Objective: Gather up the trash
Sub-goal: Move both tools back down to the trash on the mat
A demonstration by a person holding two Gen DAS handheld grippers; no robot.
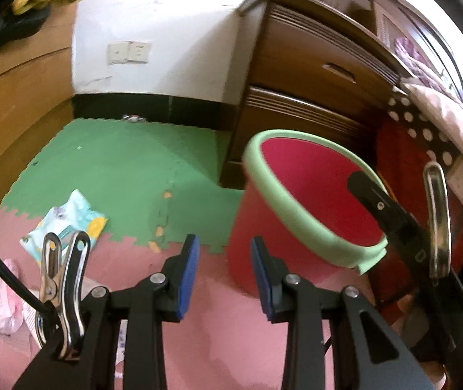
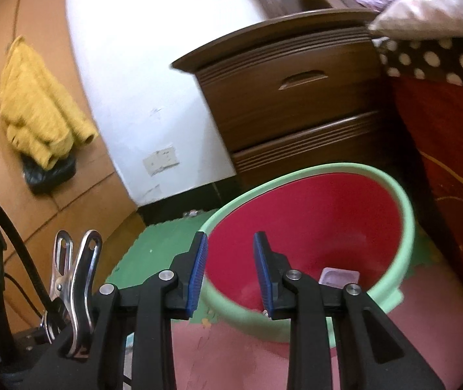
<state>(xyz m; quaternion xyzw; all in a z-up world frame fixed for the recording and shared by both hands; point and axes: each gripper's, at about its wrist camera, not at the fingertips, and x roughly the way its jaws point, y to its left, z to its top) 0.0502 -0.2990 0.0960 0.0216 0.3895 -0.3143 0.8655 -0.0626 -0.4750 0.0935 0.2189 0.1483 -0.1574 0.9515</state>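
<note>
A red bin with a pale green rim [image 1: 265, 178] stands on the foam floor mat beside a nightstand. My right gripper [image 2: 230, 243] hangs open over the bin's near rim [image 2: 407, 214] with nothing between its blue pads. A small lilac plastic piece [image 2: 338, 276] lies inside the bin. One black finger of my right gripper [image 1: 371, 195] shows above the far rim in the left wrist view. My left gripper [image 1: 225, 247] is open and empty, just left of the bin. A light blue wipes packet [image 1: 65, 224] and a crumpled pink-white wrapper [image 1: 2, 299] lie on the mat to the left.
A dark wooden nightstand [image 1: 312, 74] with two drawers stands behind the bin. A bed with a red side and dotted fabric [image 1: 416, 123] is at the right. Orange cabinet fronts [image 1: 13, 107] run along the left, with a yellow garment [image 2: 36, 107] hanging there.
</note>
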